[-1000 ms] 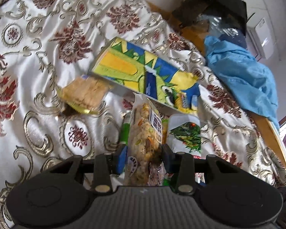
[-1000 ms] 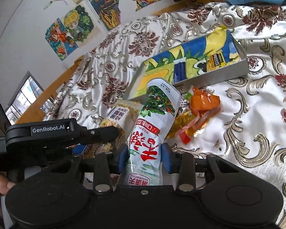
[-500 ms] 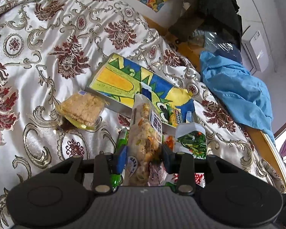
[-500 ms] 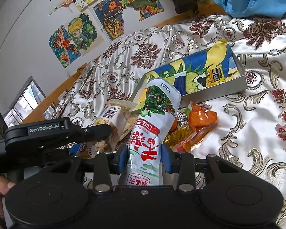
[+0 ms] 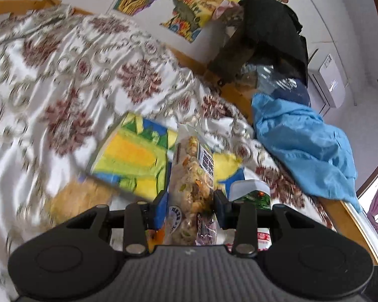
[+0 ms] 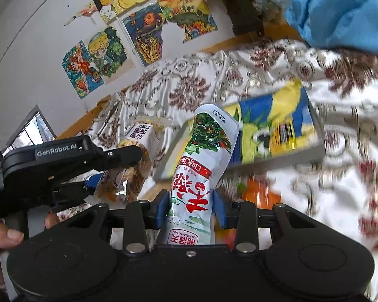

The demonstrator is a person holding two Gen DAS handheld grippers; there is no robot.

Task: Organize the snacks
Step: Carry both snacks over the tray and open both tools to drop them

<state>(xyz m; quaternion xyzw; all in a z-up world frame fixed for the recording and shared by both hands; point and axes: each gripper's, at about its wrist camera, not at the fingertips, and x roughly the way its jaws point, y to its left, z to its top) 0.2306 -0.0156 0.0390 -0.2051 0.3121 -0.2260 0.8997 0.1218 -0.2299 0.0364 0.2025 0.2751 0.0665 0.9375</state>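
My left gripper [image 5: 190, 207] is shut on a clear nut-bar packet [image 5: 191, 176] and holds it upright above the bed. The packet also shows in the right wrist view [image 6: 134, 161], beside the left gripper body [image 6: 63, 161]. My right gripper [image 6: 191, 210] is shut on a white pouch with red characters [image 6: 201, 166]; its top shows in the left wrist view [image 5: 249, 192]. A flat yellow-and-blue box [image 5: 136, 161] lies on the bed beyond both packets, also in the right wrist view [image 6: 274, 128]. An orange snack packet [image 6: 260, 193] lies under the right gripper.
A tan cracker packet [image 5: 73, 198] lies on the patterned bedspread [image 5: 63, 80] to the left. A blue cloth [image 5: 305, 143] drapes the wooden bed edge at right. A dark bag [image 5: 264, 40] stands at the back by the poster wall.
Both grippers have lifted their packets higher and tilted upward; more wall and posters show now. The bed items appear lower and blurred by the motion.
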